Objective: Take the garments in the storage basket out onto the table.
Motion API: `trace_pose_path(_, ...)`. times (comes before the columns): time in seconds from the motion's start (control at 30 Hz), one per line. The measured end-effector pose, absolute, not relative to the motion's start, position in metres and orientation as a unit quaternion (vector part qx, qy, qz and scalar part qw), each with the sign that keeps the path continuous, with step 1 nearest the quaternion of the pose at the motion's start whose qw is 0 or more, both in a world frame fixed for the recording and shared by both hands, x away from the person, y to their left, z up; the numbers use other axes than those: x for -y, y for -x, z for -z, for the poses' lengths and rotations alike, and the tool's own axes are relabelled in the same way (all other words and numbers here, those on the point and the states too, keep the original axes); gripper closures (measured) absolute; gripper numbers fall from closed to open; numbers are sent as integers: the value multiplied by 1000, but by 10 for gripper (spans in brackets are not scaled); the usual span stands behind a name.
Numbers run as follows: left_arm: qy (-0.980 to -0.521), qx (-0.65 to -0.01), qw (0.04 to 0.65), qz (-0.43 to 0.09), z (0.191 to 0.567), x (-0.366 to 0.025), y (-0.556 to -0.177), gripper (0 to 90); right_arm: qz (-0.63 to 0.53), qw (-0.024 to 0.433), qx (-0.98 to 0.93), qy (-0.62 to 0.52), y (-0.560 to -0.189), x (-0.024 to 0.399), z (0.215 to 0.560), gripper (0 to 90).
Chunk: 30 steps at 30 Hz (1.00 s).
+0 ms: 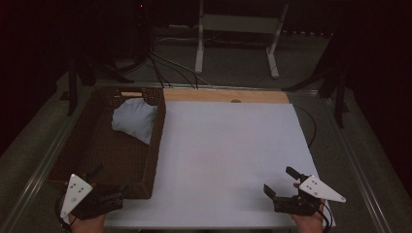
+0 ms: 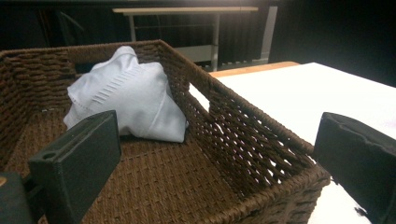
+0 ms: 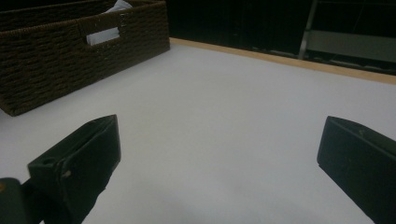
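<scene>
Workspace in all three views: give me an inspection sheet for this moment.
Surface: white table top, wooden strip at far edge.
Job's things: folded white cloth lying in the far end of the brown wicker basket.
Clutter: nothing seen.
Grippers: left claw open over the basket's near end; right claw open above bare table.
Cables: dark cables on the floor beyond.
Surroundings: white frame stand, dark room.
</scene>
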<state>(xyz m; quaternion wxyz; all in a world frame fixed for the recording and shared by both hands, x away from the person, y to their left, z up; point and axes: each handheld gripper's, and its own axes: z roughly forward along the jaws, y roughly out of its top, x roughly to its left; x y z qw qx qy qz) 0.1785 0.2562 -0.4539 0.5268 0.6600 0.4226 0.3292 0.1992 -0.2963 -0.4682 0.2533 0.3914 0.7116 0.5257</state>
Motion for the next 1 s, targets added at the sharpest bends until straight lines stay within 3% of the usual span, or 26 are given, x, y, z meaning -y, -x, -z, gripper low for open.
trace_pose_path(1.0,-660,-441,509,-333,434,-260,-182,11,-530,267,-707,-386,-200,294,468,1)
